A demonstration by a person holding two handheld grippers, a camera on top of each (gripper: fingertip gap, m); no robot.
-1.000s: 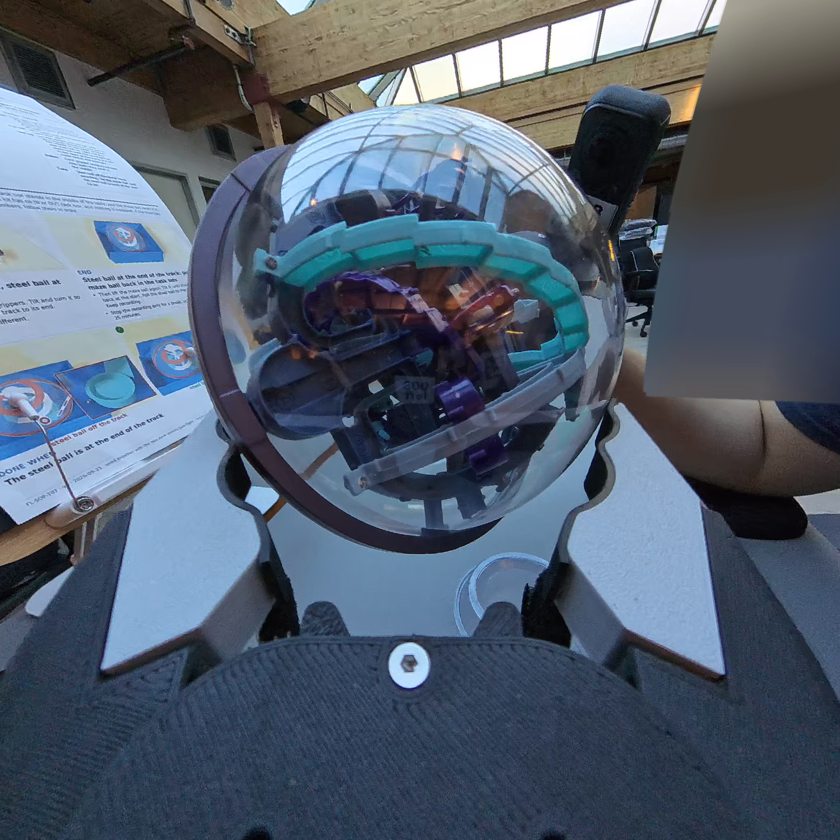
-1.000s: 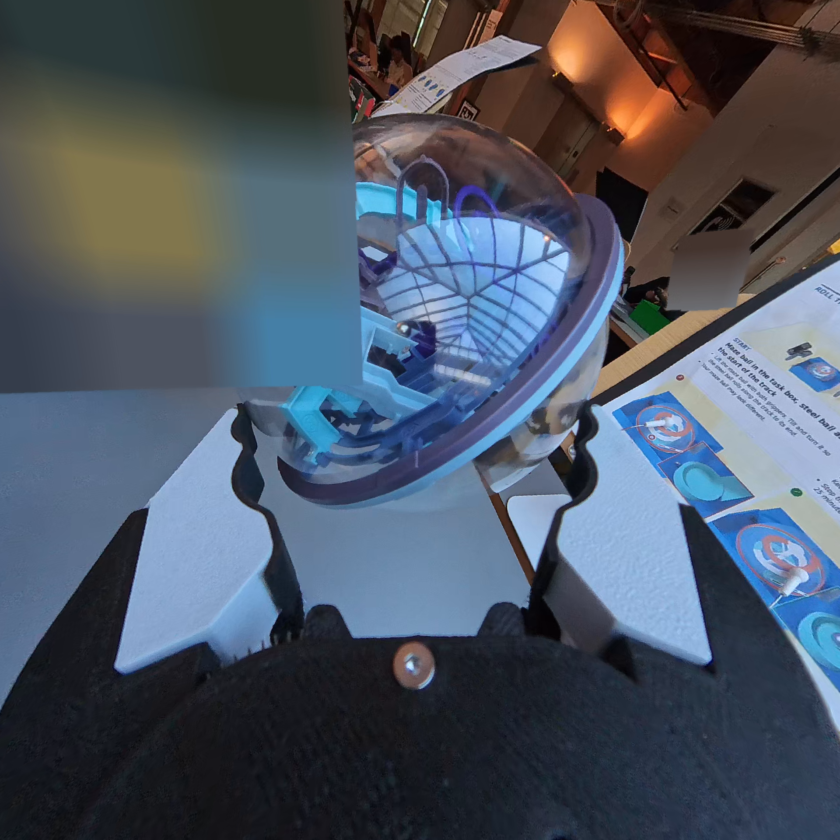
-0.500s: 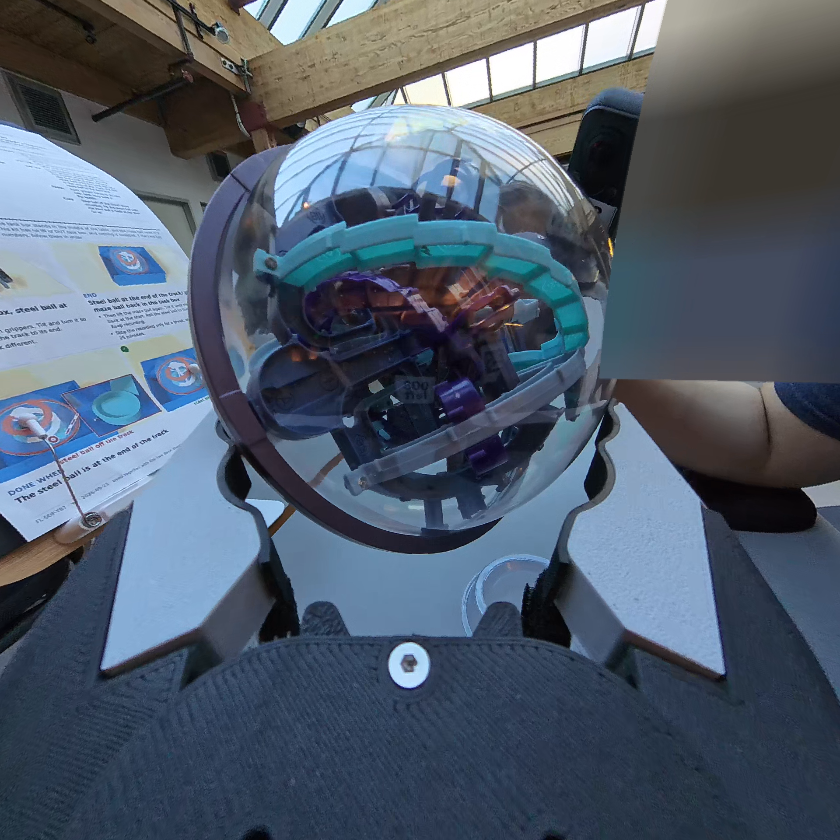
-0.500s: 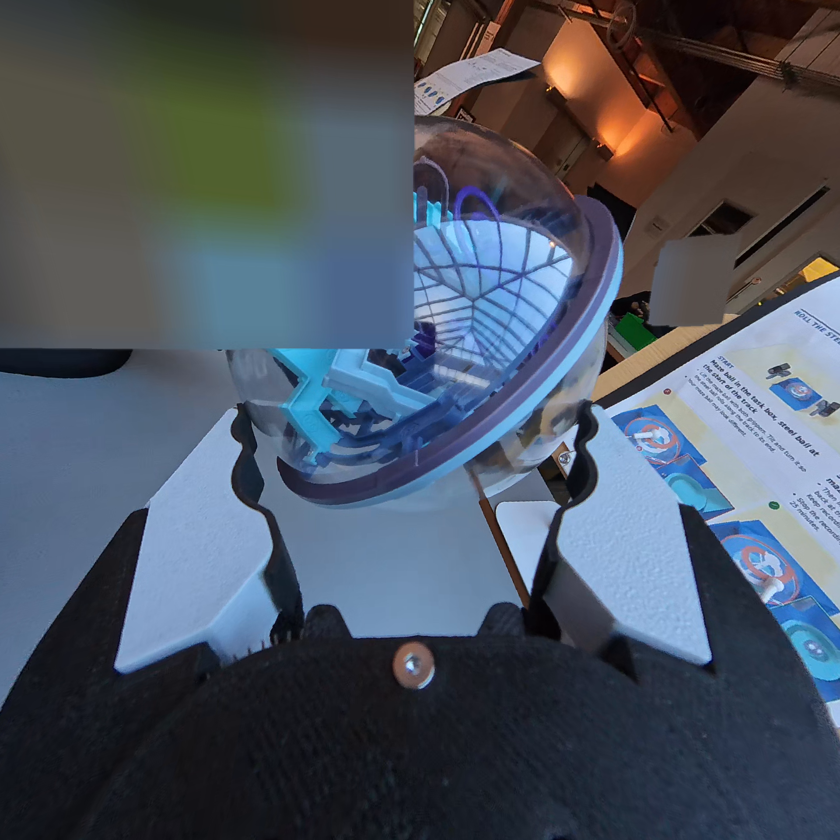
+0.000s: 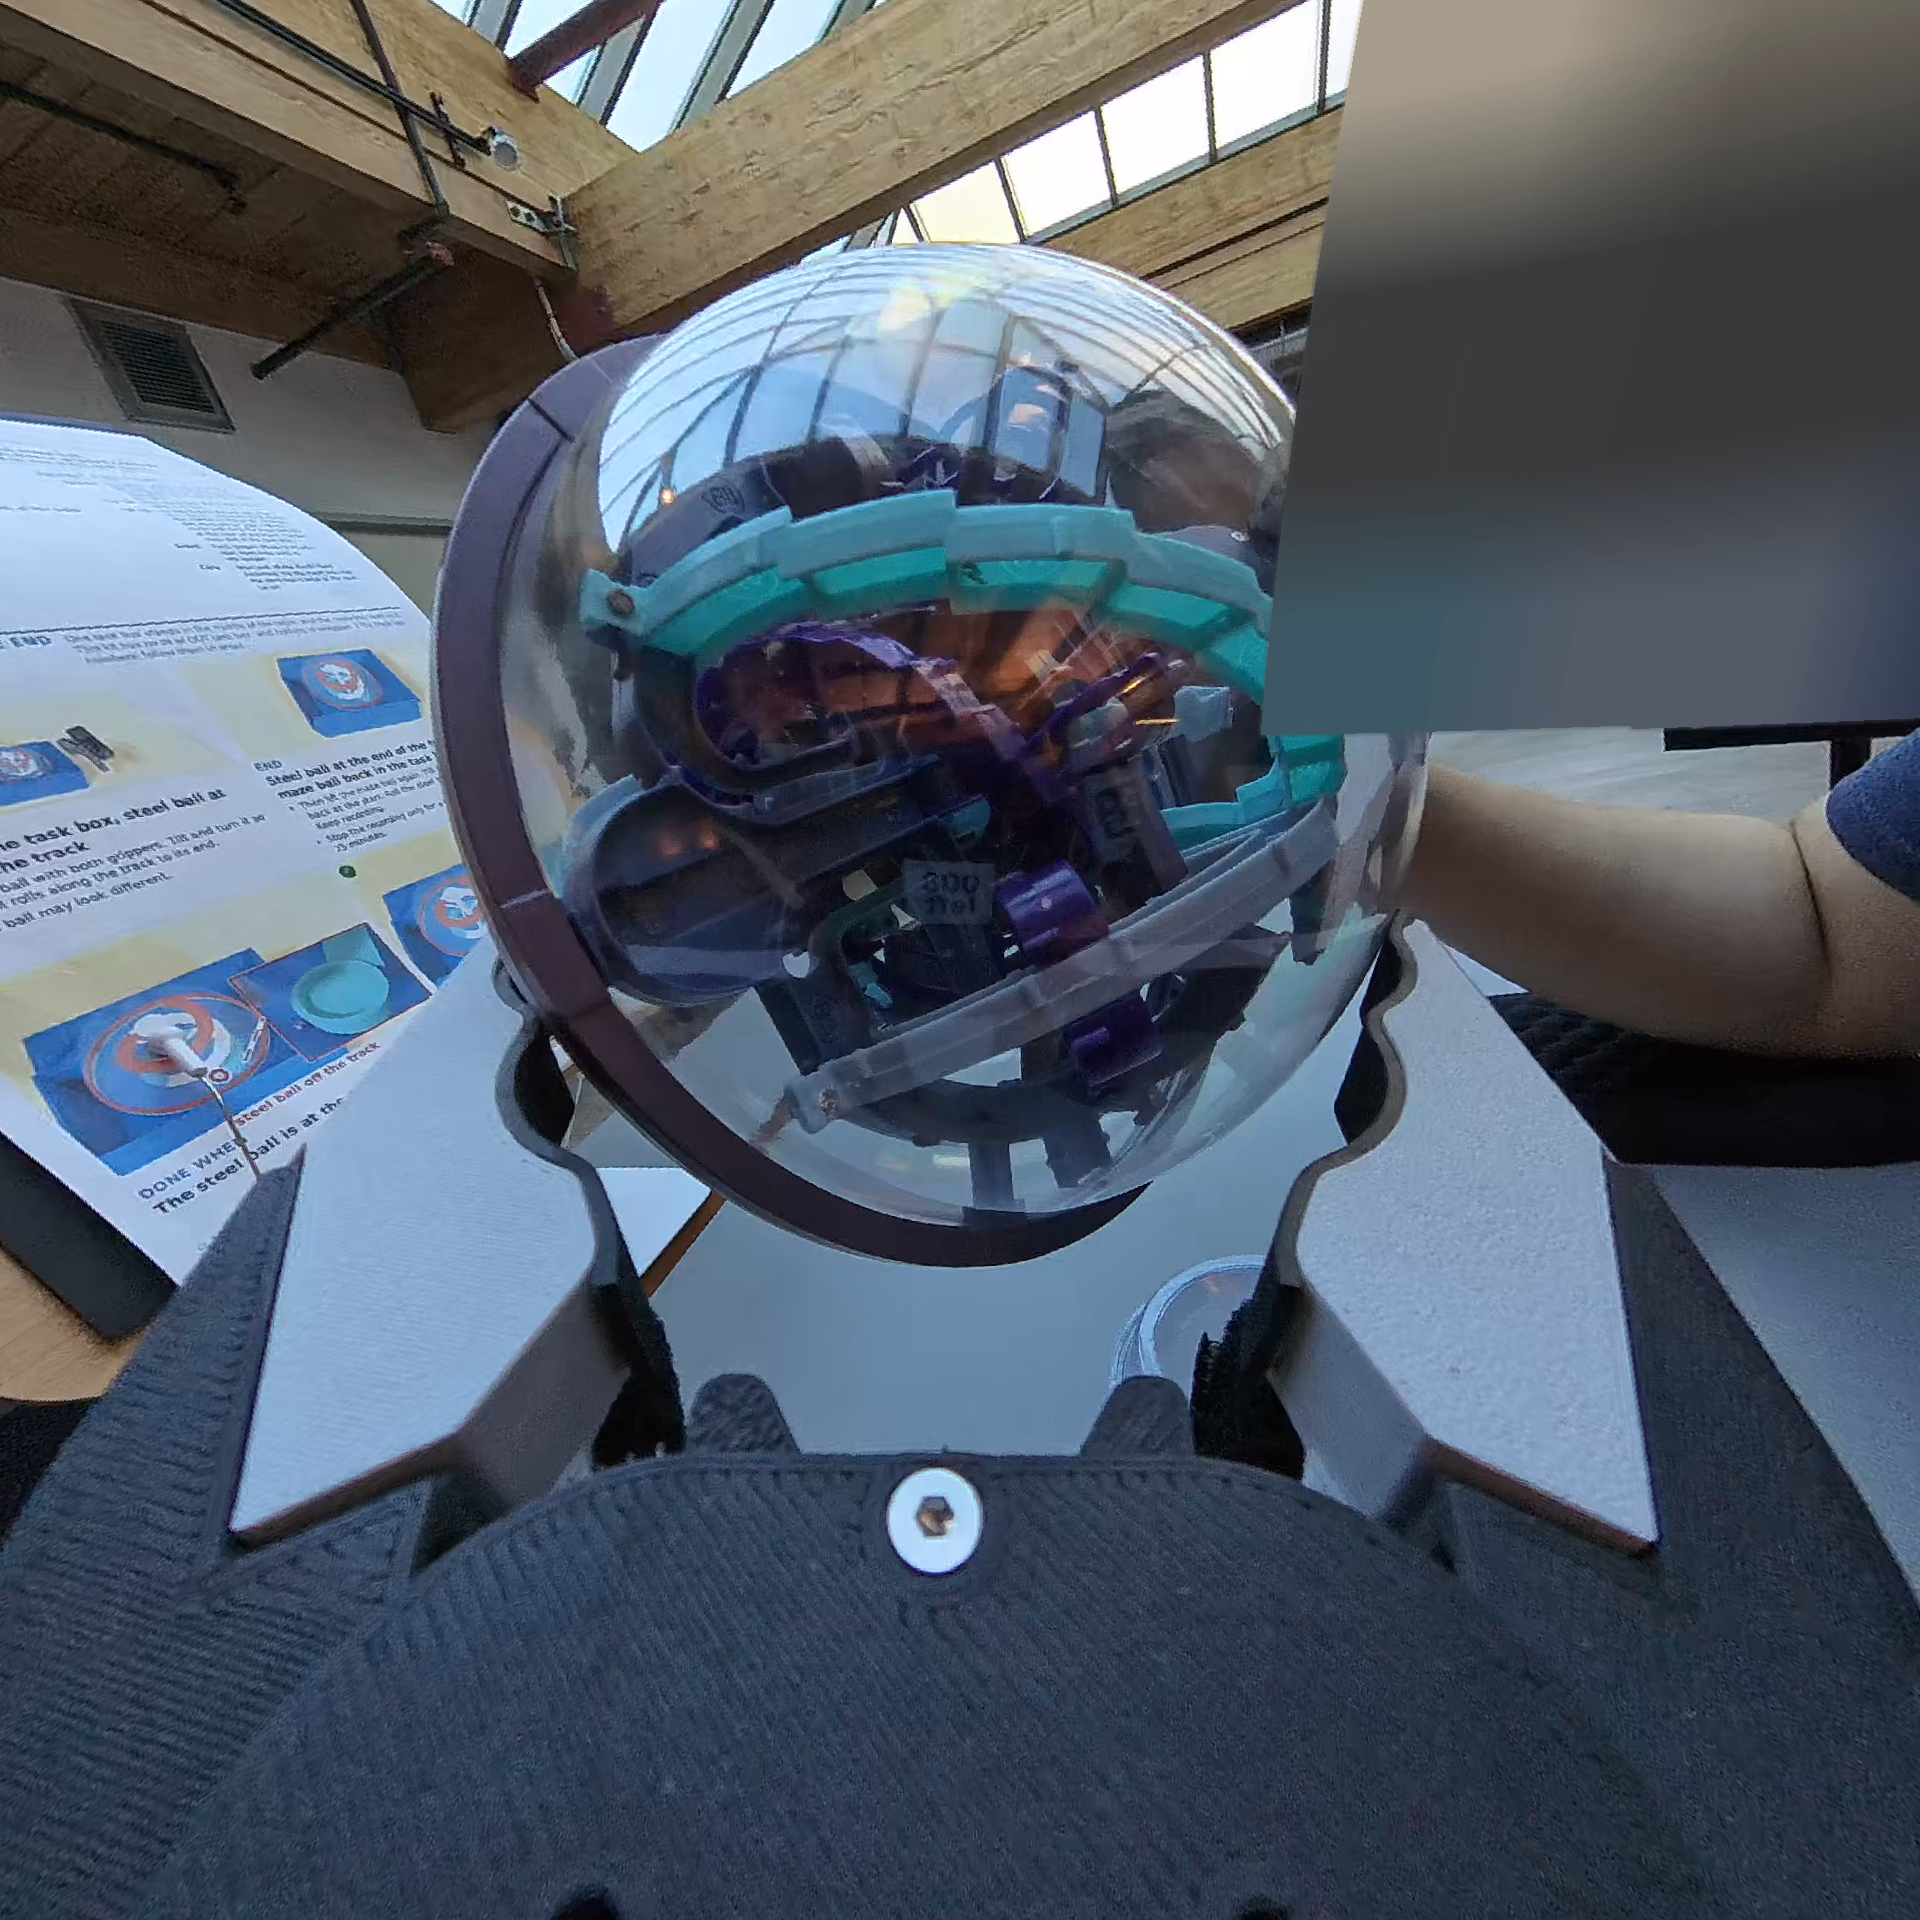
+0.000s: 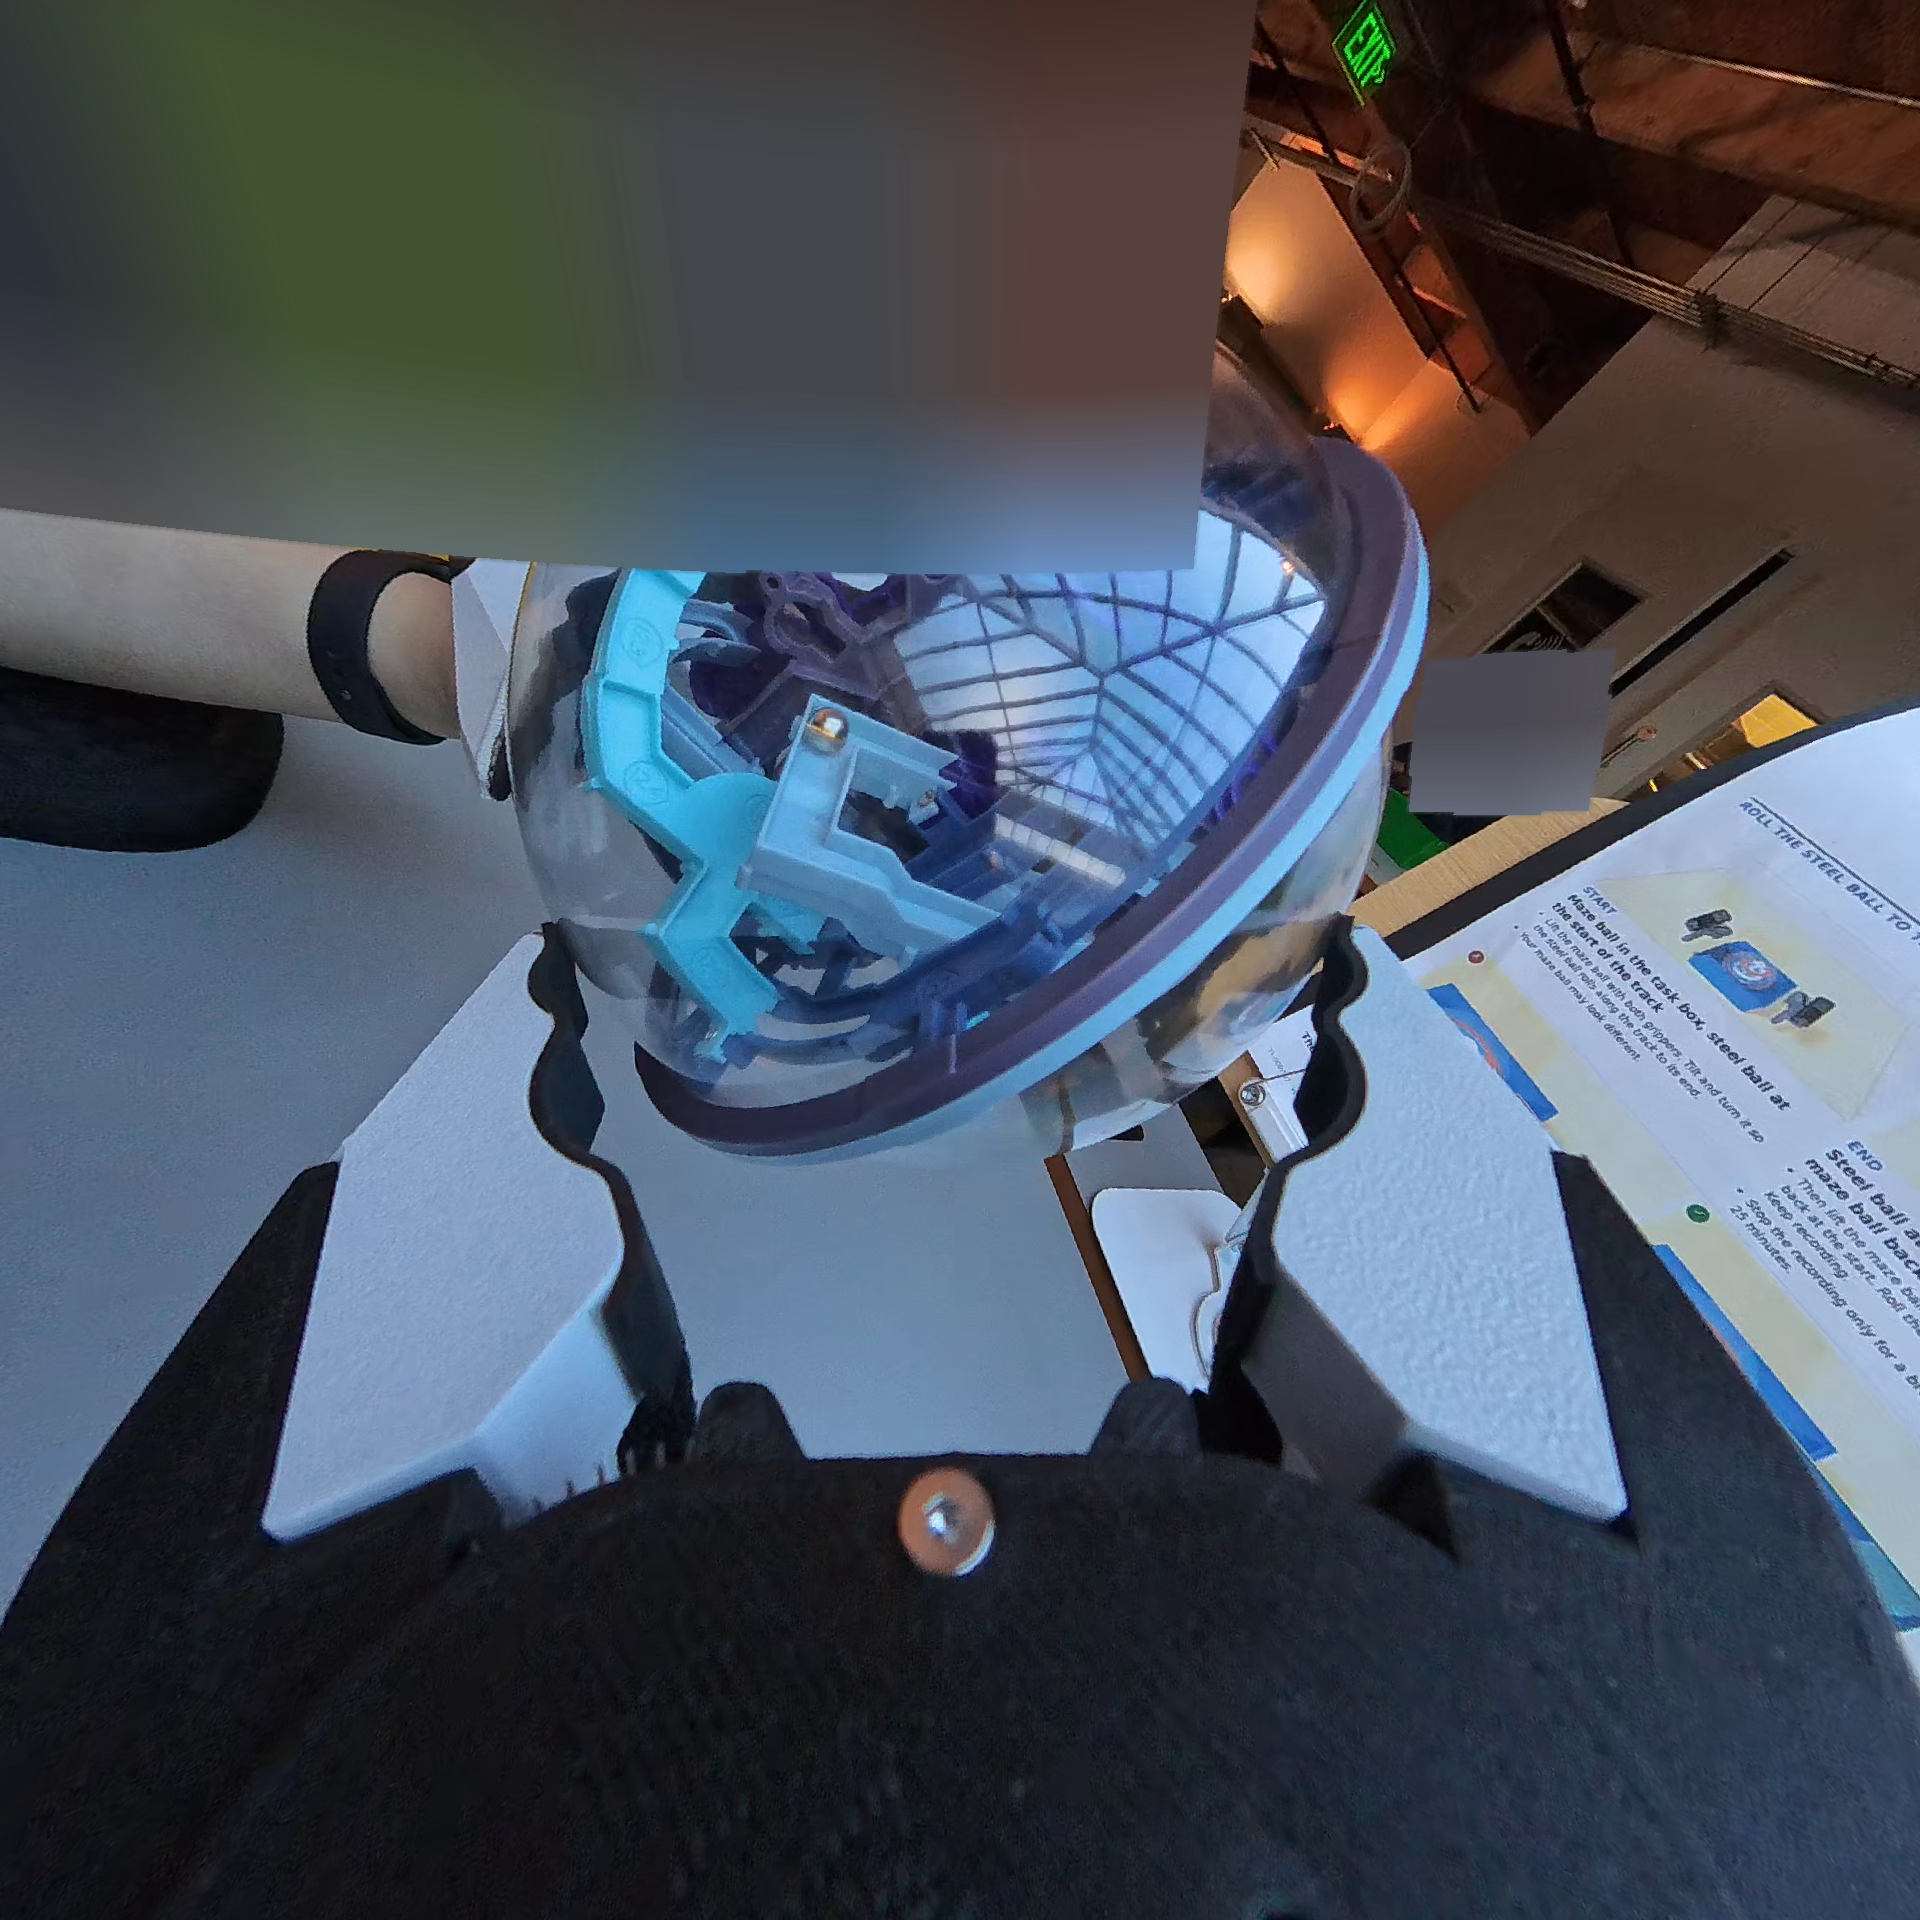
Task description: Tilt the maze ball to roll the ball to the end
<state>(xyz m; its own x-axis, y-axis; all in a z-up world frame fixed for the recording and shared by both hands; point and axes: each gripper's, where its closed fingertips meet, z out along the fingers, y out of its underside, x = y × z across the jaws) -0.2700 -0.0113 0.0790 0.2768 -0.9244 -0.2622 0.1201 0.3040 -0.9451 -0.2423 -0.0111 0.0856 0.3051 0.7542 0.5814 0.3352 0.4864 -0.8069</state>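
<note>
The maze ball [image 5: 925,727] is a clear sphere with a dark purple rim and teal, grey and purple tracks inside. It is held up off the table between both grippers. My left gripper [image 5: 956,987] is shut on its lower sides. My right gripper [image 6: 951,966] is shut on the maze ball [image 6: 987,831] from the opposite side. In the right wrist view, the small steel ball [image 6: 826,724] sits at a corner of a pale grey track [image 6: 831,831], beside a teal track. The steel ball does not show in the left wrist view.
A printed instruction sheet [image 5: 156,831] stands beside the ball and also shows in the right wrist view [image 6: 1714,1039]. A person's arm [image 5: 1610,914] lies behind the ball. A small clear round dish [image 5: 1195,1320] sits on the white table [image 6: 208,987] below.
Both grippers have tilted the maze ball together. The background has swung in both views. In the right wrist view more of the teal and grey tracks now shows, with the steel ball on the grey one.
</note>
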